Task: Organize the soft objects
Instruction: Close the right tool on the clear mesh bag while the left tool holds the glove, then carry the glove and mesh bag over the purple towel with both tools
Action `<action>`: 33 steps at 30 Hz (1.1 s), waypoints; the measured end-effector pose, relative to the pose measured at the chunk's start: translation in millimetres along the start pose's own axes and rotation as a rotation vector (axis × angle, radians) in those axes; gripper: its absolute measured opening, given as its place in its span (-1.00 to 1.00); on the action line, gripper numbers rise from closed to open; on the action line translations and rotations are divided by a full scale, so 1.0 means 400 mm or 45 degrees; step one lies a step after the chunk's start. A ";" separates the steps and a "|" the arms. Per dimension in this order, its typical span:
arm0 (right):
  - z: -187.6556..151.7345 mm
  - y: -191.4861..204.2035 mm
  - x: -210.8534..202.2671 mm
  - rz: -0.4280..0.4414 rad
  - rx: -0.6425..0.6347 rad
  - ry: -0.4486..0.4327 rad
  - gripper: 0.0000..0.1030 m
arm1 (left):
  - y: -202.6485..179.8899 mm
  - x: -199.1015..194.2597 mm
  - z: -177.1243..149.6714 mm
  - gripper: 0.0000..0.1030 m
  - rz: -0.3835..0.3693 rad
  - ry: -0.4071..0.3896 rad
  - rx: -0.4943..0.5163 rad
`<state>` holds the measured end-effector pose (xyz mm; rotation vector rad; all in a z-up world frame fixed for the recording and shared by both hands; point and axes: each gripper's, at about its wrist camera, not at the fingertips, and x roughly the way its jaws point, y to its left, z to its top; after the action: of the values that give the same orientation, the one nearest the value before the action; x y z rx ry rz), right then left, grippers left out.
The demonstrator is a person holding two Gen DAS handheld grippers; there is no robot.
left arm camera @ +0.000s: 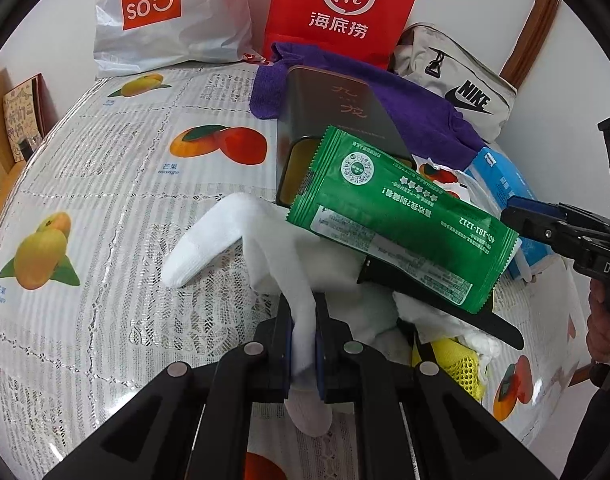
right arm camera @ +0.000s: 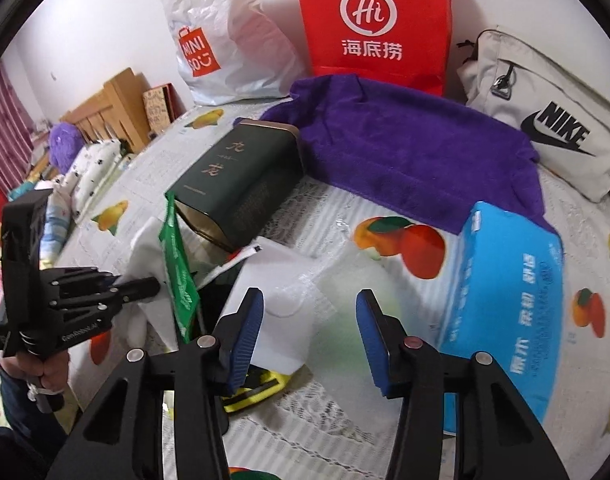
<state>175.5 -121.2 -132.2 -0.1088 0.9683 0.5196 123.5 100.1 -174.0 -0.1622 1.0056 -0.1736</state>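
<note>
Fruit-print cloth (left arm camera: 105, 184) covers the table. At the far left a white Miniso bag (left arm camera: 165, 16) stands against the wall, with a red bag (left arm camera: 345, 8) to its right and a Nike bag (left arm camera: 457, 84) farther right.

In the left wrist view, the left gripper (left arm camera: 303, 354) is pinching one finger of a white glove (left arm camera: 233, 232); the glove's other fingers spread out on the cloth near the middle of the table, and its cuff end runs under a green packet (left arm camera: 401, 216). That packet rests tilted on the glove and on a flat black thing beneath it. Just beyond lies a dark tin (left arm camera: 333, 116) on its side, its open end toward the camera, touching a purple towel (left arm camera: 417, 108) spread behind it. Something yellow (left arm camera: 461, 364) shows near, to the right of the glove.

In the right wrist view, the right gripper (right arm camera: 309, 332) hangs with its blue pads (right arm camera: 247, 328) spread wide and nothing between them, above a clear plastic bag (right arm camera: 345, 280) and a white sheet. A blue tissue pack (right arm camera: 509, 304) sits just to its right, its far corner against the towel.
</note>
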 end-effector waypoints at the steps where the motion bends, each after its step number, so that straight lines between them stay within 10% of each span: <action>1: 0.000 -0.003 0.005 -0.003 0.004 0.007 -0.07 | 0.000 0.000 0.001 -0.82 -0.003 0.003 0.001; 6: 0.000 -0.030 0.033 0.047 0.093 0.025 -0.08 | 0.003 0.000 0.002 -0.82 0.000 0.006 0.011; 10: 0.001 -0.027 0.049 0.025 0.067 0.048 -0.83 | 0.005 -0.001 0.003 -0.82 0.000 0.008 0.012; 33: 0.018 -0.003 -0.187 0.016 0.074 -0.185 -0.89 | -0.043 -0.162 0.053 -0.84 -0.013 -0.141 0.041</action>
<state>147.6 -147.8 -67.6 -0.0125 0.8414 0.5035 106.5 98.8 -105.8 -0.1460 0.8911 -0.1881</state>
